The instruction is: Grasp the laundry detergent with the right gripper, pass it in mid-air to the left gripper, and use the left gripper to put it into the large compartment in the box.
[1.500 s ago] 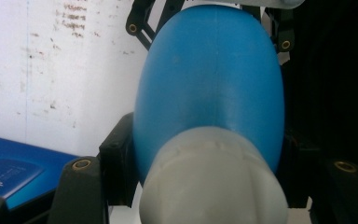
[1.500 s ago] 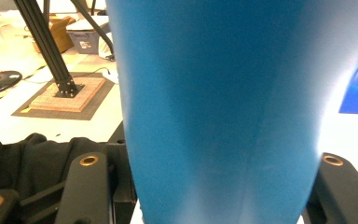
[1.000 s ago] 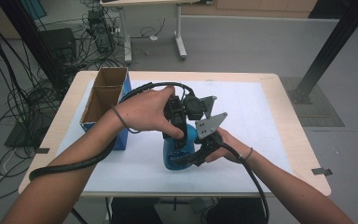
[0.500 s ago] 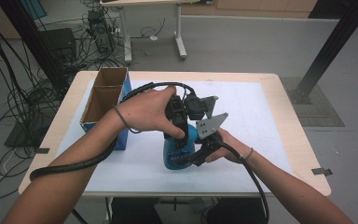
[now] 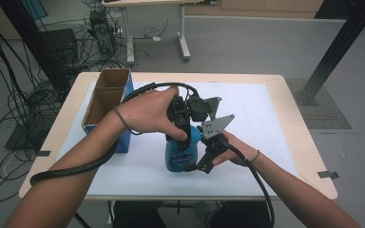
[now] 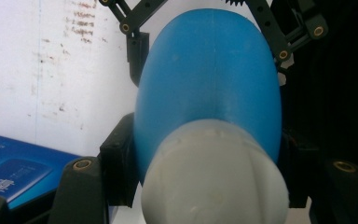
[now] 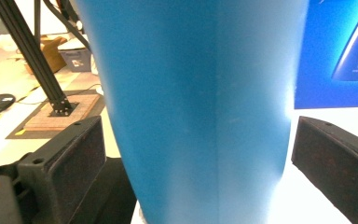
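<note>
Our blue bottle (image 5: 180, 151) stands on the white table sheet (image 5: 266, 123), near the open cardboard box (image 5: 105, 102). Our right gripper (image 5: 200, 164) has just spread off its body; our left gripper (image 6: 205, 182) pinches its upper part, so it now carries the bottle alone.

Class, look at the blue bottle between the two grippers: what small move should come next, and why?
Probably draw the right gripper back from the blue bottle. Its jaws have just been opening and stand clear of the bottle's sides in the right gripper view, while the left gripper is clamped below the white cap. The left one alone seems to hold the bottle, so the right looks free to leave.
</note>
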